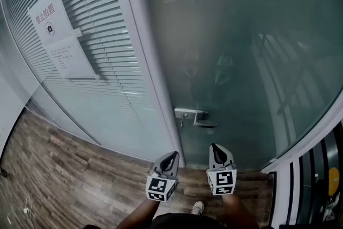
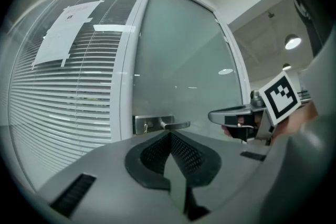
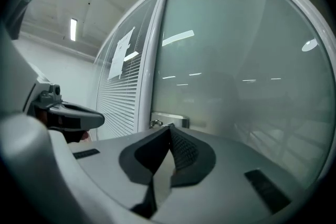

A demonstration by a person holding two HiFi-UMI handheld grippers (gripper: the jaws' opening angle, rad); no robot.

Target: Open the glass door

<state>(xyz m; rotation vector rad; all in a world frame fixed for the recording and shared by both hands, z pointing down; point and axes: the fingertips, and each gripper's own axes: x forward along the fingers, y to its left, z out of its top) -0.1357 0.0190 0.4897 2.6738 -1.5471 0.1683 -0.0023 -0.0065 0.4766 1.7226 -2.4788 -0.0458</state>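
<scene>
**Two grippers facing the glass door handle**

Head view: the frosted glass door (image 1: 241,35) fills the upper right, and its metal lever handle (image 1: 197,117) sits on the door's left edge, just beside the white frame post (image 1: 155,61). The left gripper (image 1: 172,155) and the right gripper (image 1: 214,146) are held side by side above the wooden floor (image 1: 64,169), the left at 9 o'clock of the right. The handle lies at 12 o'clock of the gap between them, apart from both tips. At 9 o'clock of the door stands a glass panel with slatted blinds (image 1: 107,78), with paper notices (image 1: 56,35) taped at its 10 o'clock corner.

Left gripper view: the fingers (image 2: 155,152) are pressed together with nothing between them, and the handle is straight ahead at 12 o'clock.

Right gripper view: the fingers (image 3: 181,149) likewise meet tip to tip and hold nothing, with the handle plate just above their tip
</scene>
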